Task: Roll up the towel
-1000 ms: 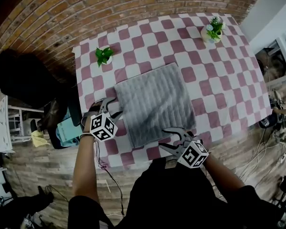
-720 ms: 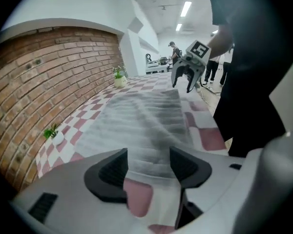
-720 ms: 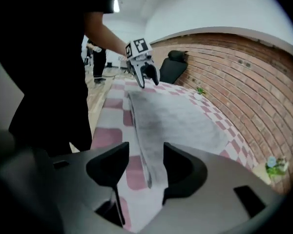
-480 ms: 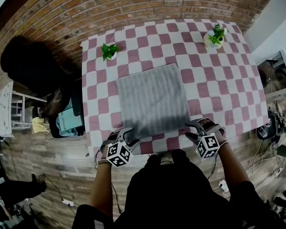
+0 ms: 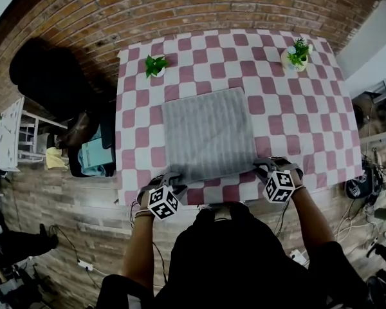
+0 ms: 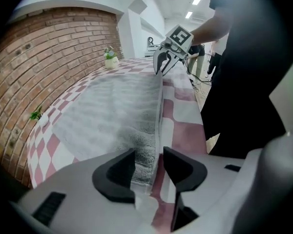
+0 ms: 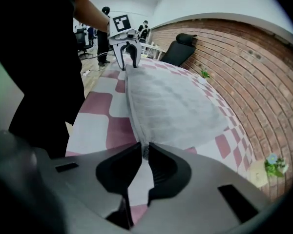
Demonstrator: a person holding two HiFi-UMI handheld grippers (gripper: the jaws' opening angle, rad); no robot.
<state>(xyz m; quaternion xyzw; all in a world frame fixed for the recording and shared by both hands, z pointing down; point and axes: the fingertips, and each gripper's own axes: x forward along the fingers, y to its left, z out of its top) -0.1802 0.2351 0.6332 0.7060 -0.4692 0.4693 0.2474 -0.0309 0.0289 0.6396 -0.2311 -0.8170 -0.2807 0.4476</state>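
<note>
Item: grey towel (image 5: 209, 134), spread flat and unrolled on a table under a pink-and-white checked cloth (image 5: 296, 108), its near edge by the person. Left gripper (image 6: 149, 167): at the near left corner; jaws just closing, apart, straddling the towel's edge, which lay between them, a gap showing beside one pad. Right gripper (image 7: 145, 155): at the near right corner; jaws just closing, drawn almost together and pinching the hem. Also present: two small potted plants (image 5: 156, 65) (image 5: 297, 52) at the far corners, well apart; brick wall (image 5: 180, 5) beyond the table.
</note>
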